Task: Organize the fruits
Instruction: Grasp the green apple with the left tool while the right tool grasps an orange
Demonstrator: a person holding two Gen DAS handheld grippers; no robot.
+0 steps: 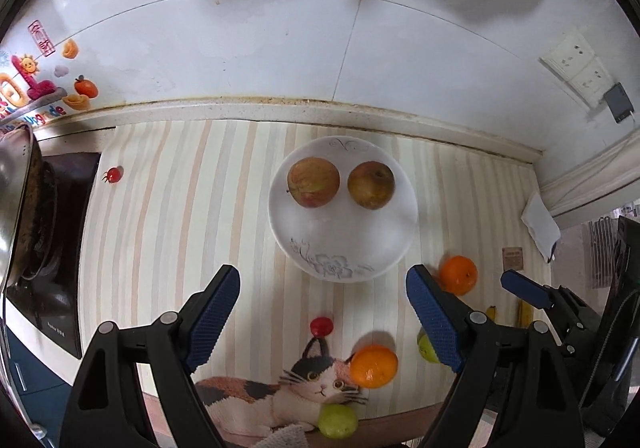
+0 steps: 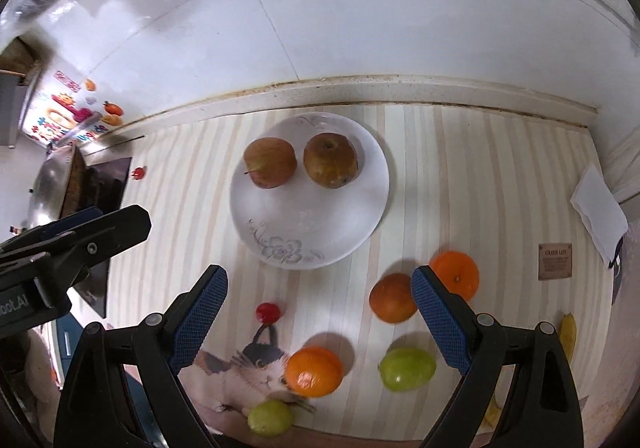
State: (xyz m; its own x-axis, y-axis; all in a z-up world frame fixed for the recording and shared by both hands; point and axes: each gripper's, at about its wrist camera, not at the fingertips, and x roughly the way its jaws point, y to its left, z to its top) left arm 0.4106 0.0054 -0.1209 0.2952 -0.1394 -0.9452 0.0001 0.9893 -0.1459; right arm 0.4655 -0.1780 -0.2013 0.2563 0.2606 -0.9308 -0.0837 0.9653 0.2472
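Observation:
A white plate on the striped mat holds two brownish apples; they also show in the right wrist view. Loose on the mat lie oranges, two green fruits, a small red fruit and a banana. My left gripper is open and empty, in front of the plate. My right gripper is open and empty above the loose fruit.
A stove with a metal pot is at the left. Another small red fruit lies near it. A white paper lies at the right. The tiled wall rises behind the counter.

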